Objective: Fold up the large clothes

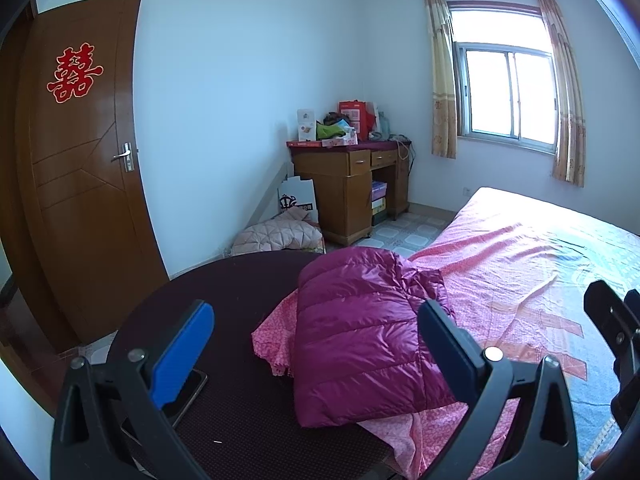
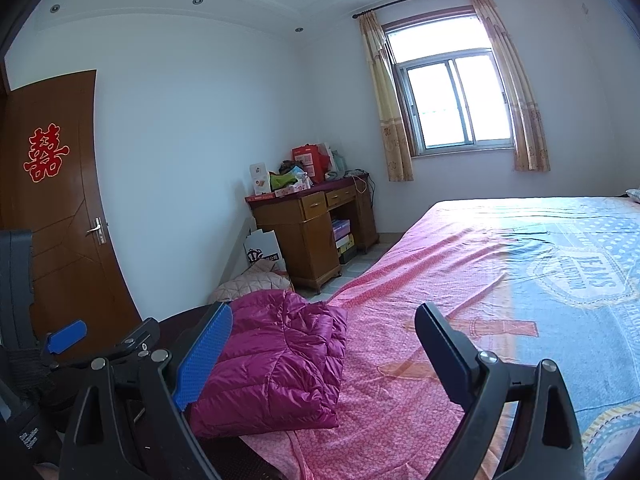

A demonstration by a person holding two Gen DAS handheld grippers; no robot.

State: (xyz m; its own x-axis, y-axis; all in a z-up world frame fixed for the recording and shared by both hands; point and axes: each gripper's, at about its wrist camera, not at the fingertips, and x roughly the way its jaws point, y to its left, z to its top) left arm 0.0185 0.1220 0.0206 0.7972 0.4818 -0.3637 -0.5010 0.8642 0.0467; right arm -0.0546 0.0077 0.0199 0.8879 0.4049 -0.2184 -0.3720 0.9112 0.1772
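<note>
A magenta quilted down jacket (image 1: 360,336) lies folded into a thick bundle at the corner of the bed, partly over a dark round table. The right wrist view shows the same jacket (image 2: 280,360) at lower left. My left gripper (image 1: 316,332) stands open, raised in front of the jacket with nothing between its blue-padded fingers. My right gripper (image 2: 324,344) is open too, hovering just right of the jacket above the pink bedspread (image 2: 420,320). The left gripper (image 2: 68,336) also shows at the left edge of the right wrist view.
A dark round table (image 1: 240,300) stands beside the bed with a phone (image 1: 188,396) on it. A pink padded garment (image 1: 280,236) lies on the floor by the wall. A cluttered wooden desk (image 1: 352,184), a brown door (image 1: 80,168) and a curtained window (image 1: 508,96) lie beyond.
</note>
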